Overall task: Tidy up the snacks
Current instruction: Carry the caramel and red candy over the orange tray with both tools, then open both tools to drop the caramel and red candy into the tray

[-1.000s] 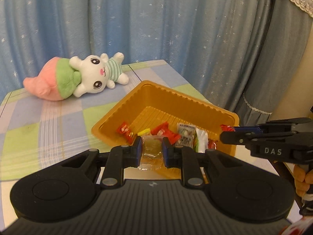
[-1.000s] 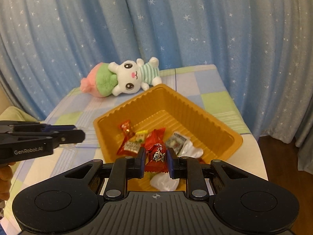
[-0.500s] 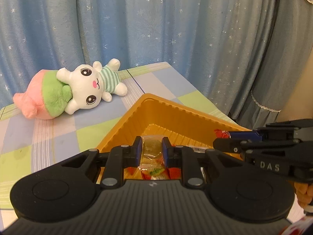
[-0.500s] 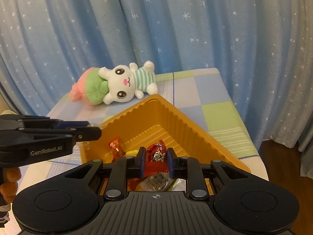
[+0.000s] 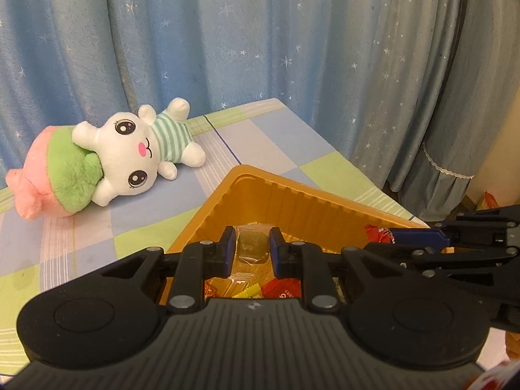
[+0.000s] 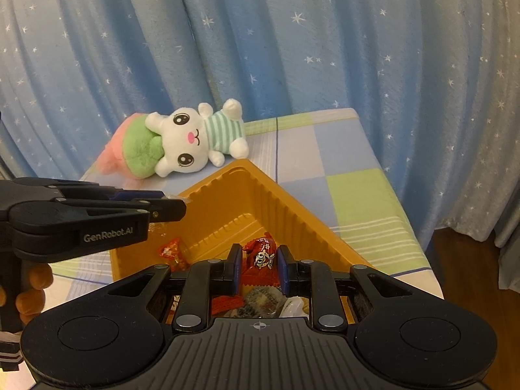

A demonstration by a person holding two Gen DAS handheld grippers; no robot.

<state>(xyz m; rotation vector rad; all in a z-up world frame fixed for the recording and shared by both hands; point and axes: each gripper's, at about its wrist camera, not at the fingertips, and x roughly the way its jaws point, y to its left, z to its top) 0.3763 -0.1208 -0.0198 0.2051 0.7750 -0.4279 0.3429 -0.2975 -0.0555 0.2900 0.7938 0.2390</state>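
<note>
While both grippers hang over the near part of the orange tray (image 6: 294,209), each one has its jaws closed on a snack. The left gripper (image 5: 251,248) pinches a clear-wrapped candy (image 5: 252,247) between its blue pads, the wrapper's lower end trailing down toward the tray floor. The right gripper (image 6: 259,268) clamps a red packet (image 6: 261,260) printed with a small round face, held upright above the tray's near end.

Under the left gripper, on the tray floor, lie a yellow wrapper (image 5: 248,292) and a red wrapper (image 5: 282,289), only partly visible behind the gripper body. From the right wrist view, a small red candy (image 6: 171,253) rests on the tray floor toward the tray's left wall, and below the right gripper sits a heap of further wrappers (image 6: 260,302), dark and white, too hidden to tell apart with any confidence.

The tray stands cornerwise on a checked tablecloth (image 6: 344,191) of blue, green and white squares. Beyond the tray's far corner, a white plush rabbit (image 5: 136,151) in a striped green shirt lies on its side, pressed against a pink and green plush cushion (image 5: 55,175). Behind the tray, blue star-printed curtains (image 6: 292,39) fill the background. To the tray's left in the right wrist view, a person's fingers (image 6: 31,289) grip the left gripper's handle.
</note>
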